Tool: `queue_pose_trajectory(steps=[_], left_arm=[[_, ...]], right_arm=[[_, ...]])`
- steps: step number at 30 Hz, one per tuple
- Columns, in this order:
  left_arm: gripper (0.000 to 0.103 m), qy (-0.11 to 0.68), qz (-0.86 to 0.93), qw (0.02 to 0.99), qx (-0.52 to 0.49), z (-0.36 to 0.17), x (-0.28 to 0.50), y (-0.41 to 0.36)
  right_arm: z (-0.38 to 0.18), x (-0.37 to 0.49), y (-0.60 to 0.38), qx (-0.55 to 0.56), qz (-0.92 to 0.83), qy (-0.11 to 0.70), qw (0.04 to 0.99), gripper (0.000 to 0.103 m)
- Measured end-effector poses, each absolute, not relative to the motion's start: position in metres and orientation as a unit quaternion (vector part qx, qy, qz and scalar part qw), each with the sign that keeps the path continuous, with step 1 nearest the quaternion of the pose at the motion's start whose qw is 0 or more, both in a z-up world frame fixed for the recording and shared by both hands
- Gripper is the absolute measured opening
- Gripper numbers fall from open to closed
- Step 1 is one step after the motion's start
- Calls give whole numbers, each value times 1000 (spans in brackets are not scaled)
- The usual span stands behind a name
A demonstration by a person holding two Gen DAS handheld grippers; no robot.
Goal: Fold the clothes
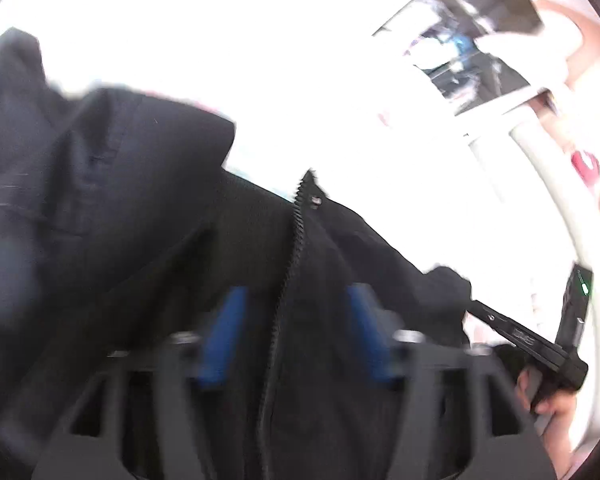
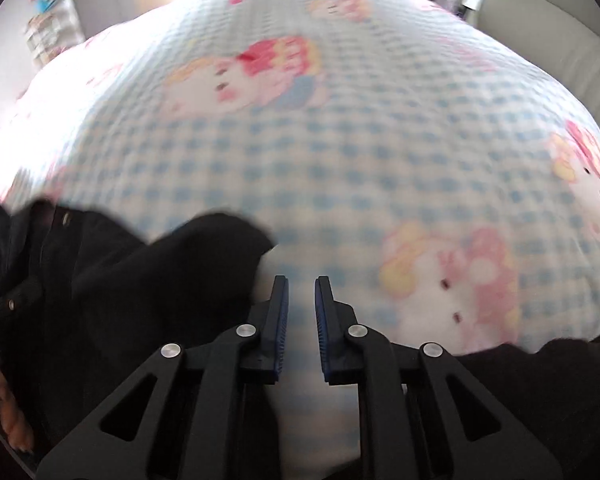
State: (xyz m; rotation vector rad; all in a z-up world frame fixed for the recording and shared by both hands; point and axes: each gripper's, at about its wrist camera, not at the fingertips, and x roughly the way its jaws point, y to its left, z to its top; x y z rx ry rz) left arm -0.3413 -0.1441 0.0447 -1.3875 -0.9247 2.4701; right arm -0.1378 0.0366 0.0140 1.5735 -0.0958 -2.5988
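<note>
Fingers, left [image 1: 296,336]: we see them wide, nothing gripped, above black jacket [image 1: 160,220].
Fingers, right [image 2: 301,320]: narrow gap, empty; jacket at nine o'clock on bed [image 2: 340,152].

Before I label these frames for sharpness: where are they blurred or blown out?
Left wrist view: background overexposed to white, black jacket and left claw motion-smeared. Right wrist view: checked bedspread streaked by motion, its left edge glaring; right claw sharp; strong fisheye bulge.
</note>
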Motion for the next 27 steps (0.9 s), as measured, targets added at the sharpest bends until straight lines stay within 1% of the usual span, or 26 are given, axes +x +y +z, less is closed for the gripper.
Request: queue_pose_trajectory(steps=[1, 2, 3, 4, 6, 7, 9, 10, 11, 13, 15, 17, 18, 19, 20, 21, 22, 23, 24, 25, 26, 27], left_arm=[[60, -292, 826, 85, -476, 43, -348, -141], [47, -265, 826, 92, -488, 41, -354, -136], [16, -237, 827, 94, -502, 40, -355, -129], [17, -209, 826, 96, -515, 39, -354, -122], [16, -201, 822, 116, -520, 44, -341, -119], [16, -202, 820, 124, -520, 47, -334, -121], [15, -192, 816, 129, -529, 50, -320, -128], [15, -186, 814, 131, -534, 52, -312, -131], [15, -174, 807, 131, -550, 49, -307, -133], [15, -156, 787, 128, -583, 38, -299, -136], [15, -133, 776, 123, -604, 34, -290, -135], [16, -117, 781, 135, -598, 44, -284, -133], [22, -125, 791, 143, -581, 53, -282, -139], [31, -135, 802, 152, -561, 62, -281, -146], [33, -145, 813, 160, -541, 71, -280, -153], [33, -141, 830, 142, -520, 80, -281, -163], [32, -132, 834, 121, -523, 82, -289, -182], [30, -121, 833, 101, -530, 82, -299, -202], [29, -110, 832, 81, -538, 82, -309, -223], [29, -101, 834, 75, -537, 86, -319, -230], [29, -92, 837, 72, -535, 91, -329, -233], [29, -84, 839, 70, -533, 96, -340, -236]], right_arm=[[5, -147, 39, 537, -836, -85, 75, 58], [-6, -156, 42, 558, -812, -141, 101, 73], [-17, -164, 45, 576, -784, -196, 127, 76], [-28, -173, 47, 591, -752, -250, 152, 75], [-57, -184, 52, 616, -684, -351, 173, 61], [-54, -186, 47, 611, -697, -330, 181, 47], [-38, -189, 33, 592, -741, -253, 193, 29], [-27, -188, 23, 584, -759, -209, 199, 17], [-15, -186, 12, 576, -774, -164, 205, 15], [-11, -182, -1, 580, -804, -13, 135, 10], [-8, -178, -12, 568, -809, 144, 52, 10], [-19, -183, 5, 590, -790, 165, 14, 10], [-17, -185, 17, 597, -792, 126, 16, 10], [-14, -187, 30, 602, -794, 76, 22, 14], [-3, -187, 36, 591, -805, 17, 47, 32], [9, -187, 42, 574, -814, -44, 76, 42], [18, -188, 42, 560, -818, -86, 101, 57], [27, -190, 42, 547, -819, -123, 125, 69], [25, -196, 36, 560, -805, -137, 138, 75], [21, -203, 29, 580, -787, -146, 150, 87], [17, -211, 21, 600, -769, -154, 161, 88], [7, -216, 16, 614, -759, -152, 151, 88]])
